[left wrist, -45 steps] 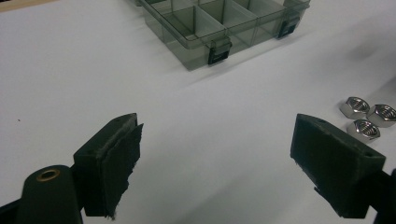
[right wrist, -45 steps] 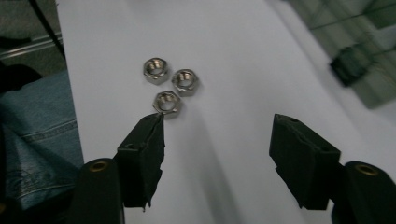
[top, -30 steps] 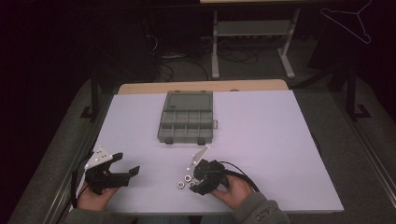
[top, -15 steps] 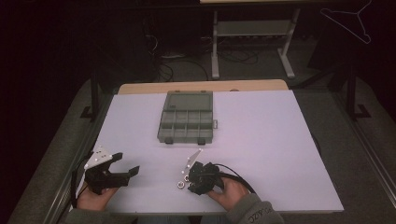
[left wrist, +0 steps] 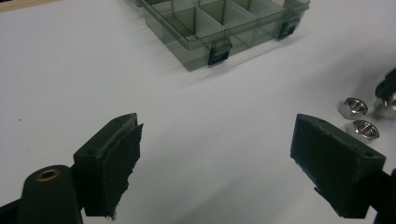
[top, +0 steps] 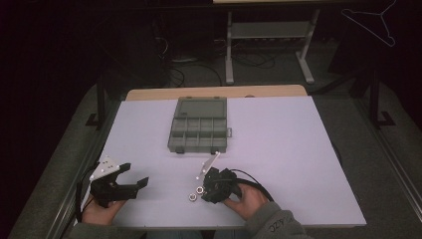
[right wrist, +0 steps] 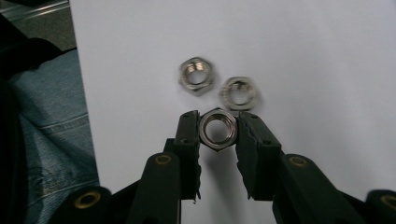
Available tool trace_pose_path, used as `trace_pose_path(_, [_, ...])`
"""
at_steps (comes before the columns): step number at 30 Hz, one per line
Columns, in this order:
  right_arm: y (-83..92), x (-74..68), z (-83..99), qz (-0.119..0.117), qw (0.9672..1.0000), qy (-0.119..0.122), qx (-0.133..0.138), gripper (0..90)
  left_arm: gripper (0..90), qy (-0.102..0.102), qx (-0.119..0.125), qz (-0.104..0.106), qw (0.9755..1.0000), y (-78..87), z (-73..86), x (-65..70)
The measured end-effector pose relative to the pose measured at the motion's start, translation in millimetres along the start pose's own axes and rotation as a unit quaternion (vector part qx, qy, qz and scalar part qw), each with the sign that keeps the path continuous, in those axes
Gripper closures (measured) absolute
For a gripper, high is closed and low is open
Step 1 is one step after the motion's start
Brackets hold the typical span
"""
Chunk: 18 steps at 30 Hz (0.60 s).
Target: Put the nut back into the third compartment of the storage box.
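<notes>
Three nuts: right gripper (right wrist: 218,133) pinches one nut (right wrist: 217,129) by its flats for lifting; left gripper (left wrist: 215,163) waits, released.

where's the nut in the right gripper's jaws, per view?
High view: hidden under the right gripper, bottom centre.
Left gripper view: cut off at the right edge, by that gripper's jaw.
Right gripper view: gripped nut, centre, between both jaws.
Shared landmark: two loose nuts beside it.

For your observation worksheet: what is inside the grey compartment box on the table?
The compartments of the compartment box that face the left gripper view look empty. In the high view the rest are too dim to tell. Three hex nuts lie outside it, on the table.
</notes>
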State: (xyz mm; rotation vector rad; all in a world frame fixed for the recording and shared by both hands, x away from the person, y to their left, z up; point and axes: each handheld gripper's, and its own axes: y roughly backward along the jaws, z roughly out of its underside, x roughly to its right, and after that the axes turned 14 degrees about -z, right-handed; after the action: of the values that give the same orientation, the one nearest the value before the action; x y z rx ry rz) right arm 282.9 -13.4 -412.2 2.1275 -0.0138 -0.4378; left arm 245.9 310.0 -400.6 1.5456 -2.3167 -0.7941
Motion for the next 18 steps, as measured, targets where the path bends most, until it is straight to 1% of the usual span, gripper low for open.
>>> trace_pose_path(1, [5.2,2.4,-1.3,-0.001,1.0000,-0.001,0.005,69.3,15.2,0.000,0.000,0.000,1.0000,0.0,-0.1,0.0])
trace_pose_path(2, [16.3,7.2,-4.2,0.000,0.9999,-0.004,0.016,69.2,15.2,0.000,0.000,0.001,1.0000,0.0,-0.1,-0.2])
trace_pose_path(8, [44.8,23.2,-16.0,0.008,0.9995,-0.008,0.031,69.3,15.2,0.001,0.001,0.000,1.0000,-0.1,0.0,-0.4])
trace_pose_path(13, [63.9,39.6,-27.8,0.014,0.9991,-0.014,0.038,69.2,15.2,0.004,0.001,-0.001,1.0000,0.4,0.0,-0.4])
trace_pose_path(16, [71.6,49.2,-33.4,0.016,0.9987,-0.020,0.043,69.2,15.2,0.003,0.002,-0.001,1.0000,0.4,0.0,-0.4])
trace_pose_path(17, [71.6,49.2,-33.4,0.016,0.9987,-0.020,0.043,69.2,15.2,0.003,0.002,-0.001,1.0000,0.4,0.0,-0.4])
trace_pose_path(18, [73.8,52.7,-35.6,0.018,0.9986,-0.023,0.043,69.3,15.2,0.006,0.003,-0.001,1.0000,0.3,0.0,0.1])
